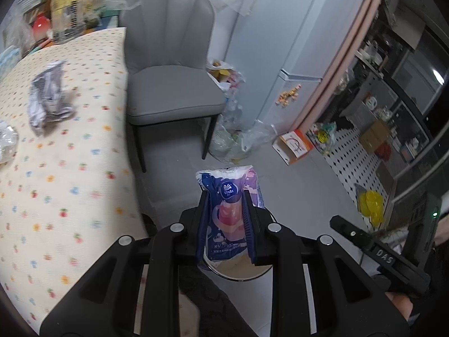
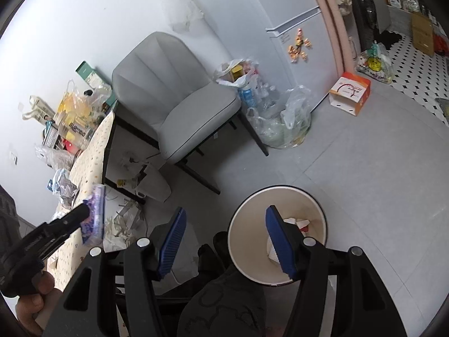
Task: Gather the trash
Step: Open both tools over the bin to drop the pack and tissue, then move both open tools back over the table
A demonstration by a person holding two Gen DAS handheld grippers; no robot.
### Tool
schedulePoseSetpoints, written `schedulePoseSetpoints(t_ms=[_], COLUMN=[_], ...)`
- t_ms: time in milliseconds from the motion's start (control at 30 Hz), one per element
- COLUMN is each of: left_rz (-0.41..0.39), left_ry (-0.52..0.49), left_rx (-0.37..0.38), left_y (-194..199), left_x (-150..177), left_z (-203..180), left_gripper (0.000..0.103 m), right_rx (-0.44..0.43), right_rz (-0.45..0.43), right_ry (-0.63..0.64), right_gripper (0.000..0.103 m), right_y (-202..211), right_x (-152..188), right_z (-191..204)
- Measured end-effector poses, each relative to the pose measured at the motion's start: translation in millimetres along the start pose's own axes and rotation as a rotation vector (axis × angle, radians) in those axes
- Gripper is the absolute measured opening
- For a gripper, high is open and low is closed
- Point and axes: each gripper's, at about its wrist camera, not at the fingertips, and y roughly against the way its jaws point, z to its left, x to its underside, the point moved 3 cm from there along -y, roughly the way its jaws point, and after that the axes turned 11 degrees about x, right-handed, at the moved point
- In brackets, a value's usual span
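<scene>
My left gripper [image 1: 226, 193] is shut on a blue and purple Vinda tissue packet [image 1: 230, 196] and holds it in the air beside the table, above the rim of a white trash bin [image 1: 238, 272]. In the right wrist view the same packet [image 2: 94, 213] shows at the left, held next to the table edge. My right gripper [image 2: 226, 219] is open and empty above the trash bin [image 2: 241, 216], which holds white and red scraps. A crumpled silver wrapper [image 1: 49, 92] and a clear plastic piece [image 1: 7, 140] lie on the dotted tablecloth [image 1: 70, 168].
A grey chair [image 1: 168, 64] stands by the table's end. Plastic bags with bottles [image 2: 277, 112] and an orange and white box [image 2: 349, 92] sit on the floor by the white fridge [image 2: 303, 42]. Clutter fills the table's far end [image 1: 67, 8]. Paper scraps [image 2: 120, 224] lie under the table.
</scene>
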Motion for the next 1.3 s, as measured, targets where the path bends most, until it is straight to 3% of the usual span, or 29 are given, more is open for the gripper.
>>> schedulePoseSetpoints(t_ms=[467,533,600,700,767,900,1067,1300], left_rz=[0.139,0.149,0.141,0.087,0.073,0.022,-0.041,-0.135], left_ry=[-0.082,-0.071,-0.067,-0.072,-0.058,-0.015,0.026,0.064], left_rx=[0.108,0.138,0.163,0.143,0.137,0.127,0.102,0.049], left_y=[-70,-74,-71,-58,-50,-24,14,69], left_x=[12,14,13,9,6,-2,-4,-9], left_z=[-57,-60,-61,-60,-56,-43,-25,13], left_gripper=[0.027,0.042,0.074,0.090,0.094,0.097,0.097,0.097], right_rx=[0.074,0.079,0.082,0.074,0.069,0.050,0.008,-0.045], right_rz=[-0.079,-0.076,-0.078,-0.085,-0.086,-0.082,-0.100,-0.098], right_ry=[-0.074,-0.081,-0.086,-0.086,-0.078,-0.052,-0.009,0.062], right_gripper=[0.059,0.059,0.059,0.059,0.059,0.061,0.079,0.084], right_y=[50,50,50,52,52,51,54,55], right_x=[-10,-9,-9,-11,-11,-10,-10,-5], right_z=[-68,-72,-72,-69,-63,-47,-18,35])
